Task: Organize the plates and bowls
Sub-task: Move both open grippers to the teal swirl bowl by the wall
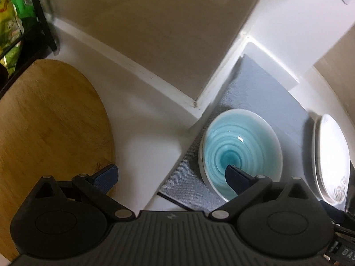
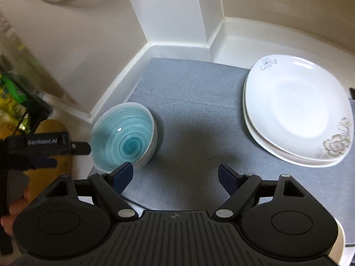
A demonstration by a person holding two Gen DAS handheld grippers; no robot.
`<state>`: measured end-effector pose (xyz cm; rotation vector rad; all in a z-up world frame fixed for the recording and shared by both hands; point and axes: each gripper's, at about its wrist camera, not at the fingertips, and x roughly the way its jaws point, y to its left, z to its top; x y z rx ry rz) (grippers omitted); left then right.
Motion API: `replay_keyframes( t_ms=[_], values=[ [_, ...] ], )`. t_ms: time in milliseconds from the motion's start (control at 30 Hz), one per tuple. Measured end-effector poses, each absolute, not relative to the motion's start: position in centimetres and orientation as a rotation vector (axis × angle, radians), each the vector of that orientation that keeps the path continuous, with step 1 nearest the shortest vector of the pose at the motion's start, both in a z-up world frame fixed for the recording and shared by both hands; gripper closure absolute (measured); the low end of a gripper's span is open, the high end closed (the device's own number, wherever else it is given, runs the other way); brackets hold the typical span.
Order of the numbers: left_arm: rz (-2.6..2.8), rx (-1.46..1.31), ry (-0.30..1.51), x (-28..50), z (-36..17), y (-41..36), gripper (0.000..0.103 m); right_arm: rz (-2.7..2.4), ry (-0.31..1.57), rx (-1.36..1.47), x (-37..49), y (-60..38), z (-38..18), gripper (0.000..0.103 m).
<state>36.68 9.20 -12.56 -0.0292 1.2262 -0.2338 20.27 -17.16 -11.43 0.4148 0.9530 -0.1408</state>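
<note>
A light blue swirl-glazed bowl (image 1: pixel 241 146) (image 2: pixel 124 139) stands at the left edge of a grey mat (image 1: pixel 255 93) (image 2: pixel 195 102). My left gripper (image 1: pixel 170 175) (image 2: pixel 71 155) is open wide; one of its fingertips (image 1: pixel 233 174) hangs over the bowl's inside and the other is above the counter, so the bowl's left rim lies between them, not gripped. Two stacked white plates (image 2: pixel 297 110) (image 1: pixel 330 159) with a flower print rest on the mat's right side. My right gripper (image 2: pixel 175 173) hovers open over the bare mat between bowl and plates, holding nothing.
A round wooden board (image 1: pixel 48 128) lies on the white counter left of the mat. A black rack (image 1: pixel 44 22) with green packets stands beyond the board. A white wall corner (image 2: pixel 177 22) juts out behind the bowl. A hand (image 2: pixel 13 204) holds the left gripper's grip.
</note>
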Motion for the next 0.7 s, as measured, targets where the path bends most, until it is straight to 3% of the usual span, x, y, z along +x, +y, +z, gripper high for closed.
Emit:
replay_keyframes(
  t_ms=[700],
  values=[
    [-0.205,0.017,1.312,39.2,-15.7,7.3,0.000,-0.153,1.066,0.401,27.3,-16.7,-15.4,0.018]
  ],
)
